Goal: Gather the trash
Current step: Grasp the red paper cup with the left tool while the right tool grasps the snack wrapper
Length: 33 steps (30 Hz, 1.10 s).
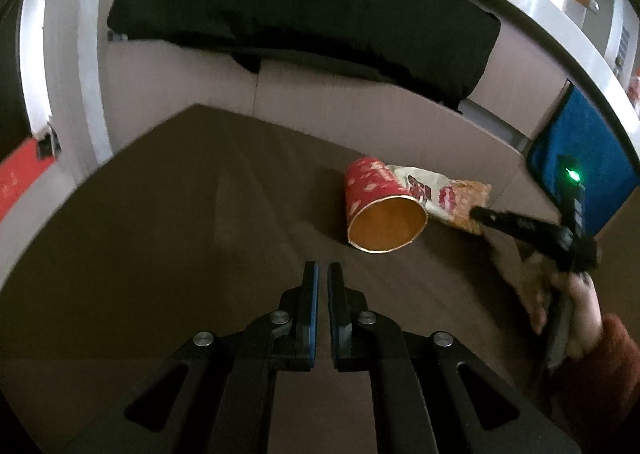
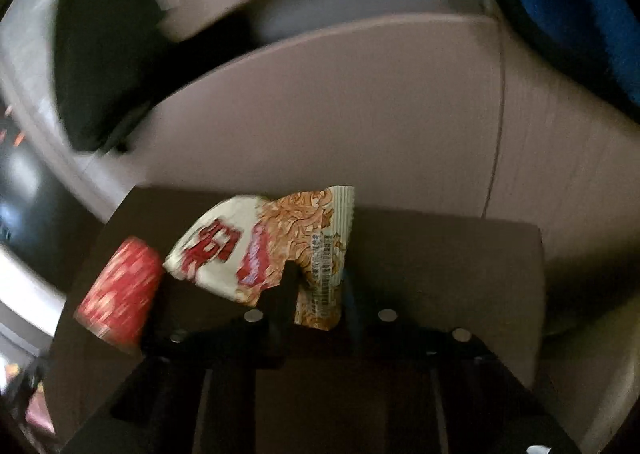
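Note:
A red paper cup (image 1: 380, 205) lies on its side on the dark brown table (image 1: 180, 234), its mouth facing the left wrist view. Behind it lies a crumpled white and orange snack wrapper (image 1: 440, 193). My left gripper (image 1: 322, 274) hovers just short of the cup, shut, with nothing between its pads. My right gripper (image 1: 486, 215) reaches in from the right, held by a hand (image 1: 576, 306) in a red sleeve. In the right wrist view the right gripper (image 2: 318, 280) is shut on the wrapper (image 2: 256, 246), and the cup (image 2: 120, 290) lies to its left.
The table's far edge runs just behind the trash, with tan floor (image 1: 360, 109) beyond. A blue seat (image 1: 580, 157) stands at the right. A black cushion (image 1: 300, 25) lies under a white frame at the back. The table's left half (image 1: 120, 274) is bare.

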### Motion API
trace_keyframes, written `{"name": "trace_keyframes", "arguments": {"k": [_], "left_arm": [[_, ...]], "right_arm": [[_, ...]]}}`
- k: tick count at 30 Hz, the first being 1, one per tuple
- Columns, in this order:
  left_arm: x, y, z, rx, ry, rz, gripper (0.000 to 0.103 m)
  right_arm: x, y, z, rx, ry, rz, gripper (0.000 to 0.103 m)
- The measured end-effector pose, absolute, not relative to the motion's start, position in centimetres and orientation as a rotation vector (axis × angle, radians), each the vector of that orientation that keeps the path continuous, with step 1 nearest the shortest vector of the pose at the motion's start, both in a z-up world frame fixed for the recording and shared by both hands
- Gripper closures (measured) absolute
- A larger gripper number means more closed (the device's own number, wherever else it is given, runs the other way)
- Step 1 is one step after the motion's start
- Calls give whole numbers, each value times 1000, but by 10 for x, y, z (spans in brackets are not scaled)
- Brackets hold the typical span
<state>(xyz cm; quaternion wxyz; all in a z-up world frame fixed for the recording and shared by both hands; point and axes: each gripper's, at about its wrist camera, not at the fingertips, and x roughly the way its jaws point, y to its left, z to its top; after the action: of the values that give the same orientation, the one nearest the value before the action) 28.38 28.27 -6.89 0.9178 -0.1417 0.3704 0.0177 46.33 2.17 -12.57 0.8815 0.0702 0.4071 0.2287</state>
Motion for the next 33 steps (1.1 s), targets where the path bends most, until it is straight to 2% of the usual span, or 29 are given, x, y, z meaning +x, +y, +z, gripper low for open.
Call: {"name": "trace_keyframes", "arguments": {"k": [4, 9, 15, 19, 22, 24, 26, 27, 33], "left_arm": [[288, 288, -72, -342, 744, -32, 96], [303, 285, -73, -276, 670, -90, 79], [343, 274, -83, -199, 719, -116, 77], [370, 269, -93, -147, 752, -31, 77], [384, 269, -97, -171, 772, -1, 77], [392, 271, -100, -202, 790, 20, 83], [394, 272, -101, -202, 790, 51, 98], [391, 272, -101, -198, 786, 61, 100], [347, 285, -88, -196, 785, 77, 101]], "right_arm": [[412, 20, -117, 111, 842, 540, 86], [364, 9, -118, 93, 850, 568, 86], [335, 4, -115, 34, 789, 507, 86], [322, 4, -110, -4, 760, 490, 80], [313, 1, -106, -21, 739, 477, 67], [306, 0, -104, -50, 721, 464, 63], [301, 1, -102, -80, 705, 458, 61], [300, 4, -102, -89, 700, 461, 60], [298, 11, -96, -124, 674, 533, 54]]}}
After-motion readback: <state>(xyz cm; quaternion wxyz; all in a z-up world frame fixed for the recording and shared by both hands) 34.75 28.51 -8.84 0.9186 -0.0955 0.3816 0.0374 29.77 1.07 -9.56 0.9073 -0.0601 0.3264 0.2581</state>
